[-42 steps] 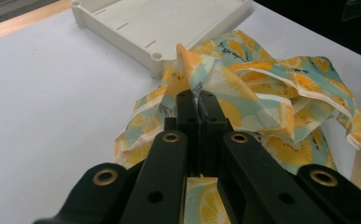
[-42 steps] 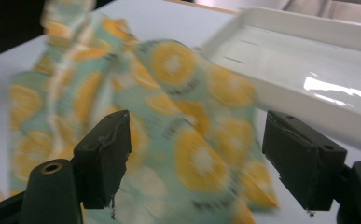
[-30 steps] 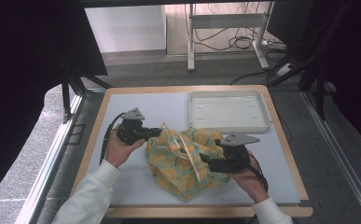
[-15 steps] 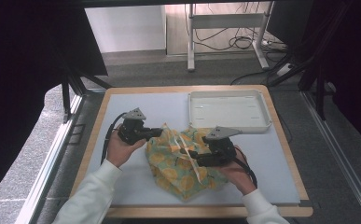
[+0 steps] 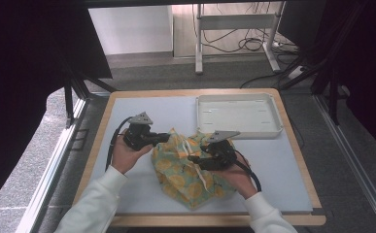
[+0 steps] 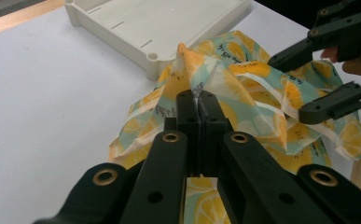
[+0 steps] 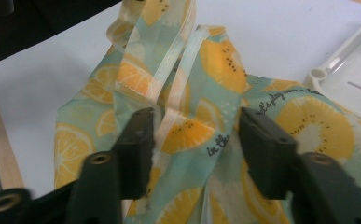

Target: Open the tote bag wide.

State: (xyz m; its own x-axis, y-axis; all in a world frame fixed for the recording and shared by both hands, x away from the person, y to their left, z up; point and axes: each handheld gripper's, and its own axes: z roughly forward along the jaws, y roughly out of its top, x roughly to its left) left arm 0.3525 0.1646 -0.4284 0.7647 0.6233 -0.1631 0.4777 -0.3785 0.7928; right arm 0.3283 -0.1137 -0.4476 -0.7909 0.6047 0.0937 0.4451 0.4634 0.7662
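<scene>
- High view: a lemon-print cloth bag (image 5: pixel 188 170) lies crumpled on the near middle of the pale counter (image 5: pixel 151 111), between the person's 2 hands. The left claw (image 5: pixel 165 138) reaches in from the left and meets the bag's far left edge. The right claw (image 5: pixel 194 161) lies over the bag's right half, pointing left. A white tray (image 5: pixel 238 115) sits at the far right of the counter, just beyond the bag.
- Left gripper view: the left claw (image 6: pixel 197 100) is pressed together, pinching a raised fold of the bag (image 6: pixel 225 88). The right claw (image 6: pixel 292 86) shows at the right, its jaws apart above the cloth with a white strap (image 6: pixel 274 95) between them. The tray's corner (image 6: pixel 152 56) touches or nearly touches the bag.
- Right gripper view: the right claw (image 7: pixel 197 126) is half spread and has just been closing; cloth and the strap (image 7: pixel 178 79) lie between its jaws, though whether the pads already press on them is unclear.
</scene>
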